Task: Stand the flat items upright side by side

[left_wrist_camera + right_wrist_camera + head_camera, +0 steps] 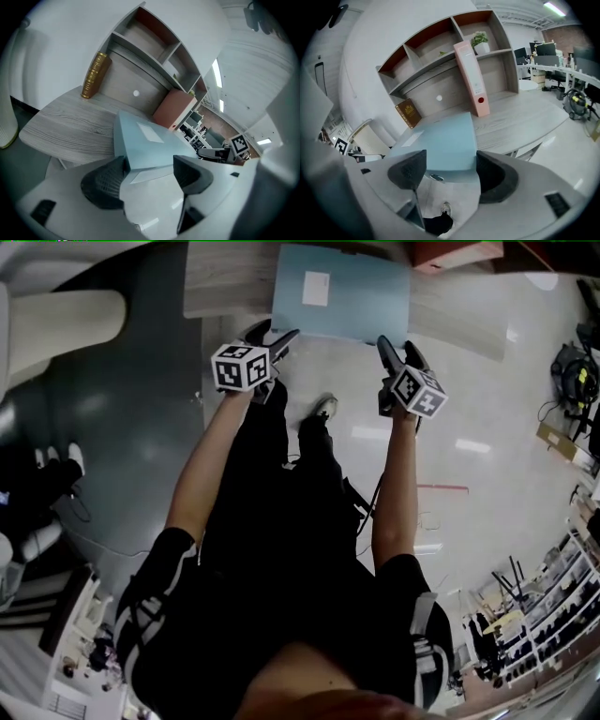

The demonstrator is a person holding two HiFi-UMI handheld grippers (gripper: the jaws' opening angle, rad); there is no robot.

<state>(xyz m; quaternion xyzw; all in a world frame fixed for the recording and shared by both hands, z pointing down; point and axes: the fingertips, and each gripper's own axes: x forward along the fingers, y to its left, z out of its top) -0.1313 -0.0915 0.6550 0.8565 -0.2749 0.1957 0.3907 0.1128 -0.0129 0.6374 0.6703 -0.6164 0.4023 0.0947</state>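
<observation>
A flat pale-blue, white-labelled binder [342, 292] was laid overhanging a grey wooden desk [225, 282]; beside it, left gripper [275, 334] and right gripper [397, 347] were held open.

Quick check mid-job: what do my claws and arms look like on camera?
The left claw and the right claw each have a pale grey body, two dark textured pads and a white cube printed with black square markers. The person's arms come out of short black sleeves.

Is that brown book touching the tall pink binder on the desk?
Apart. The right gripper view shows the brown book leaning well to the left of the upright pink binder, with a wide gap plainly visible between them.
</observation>
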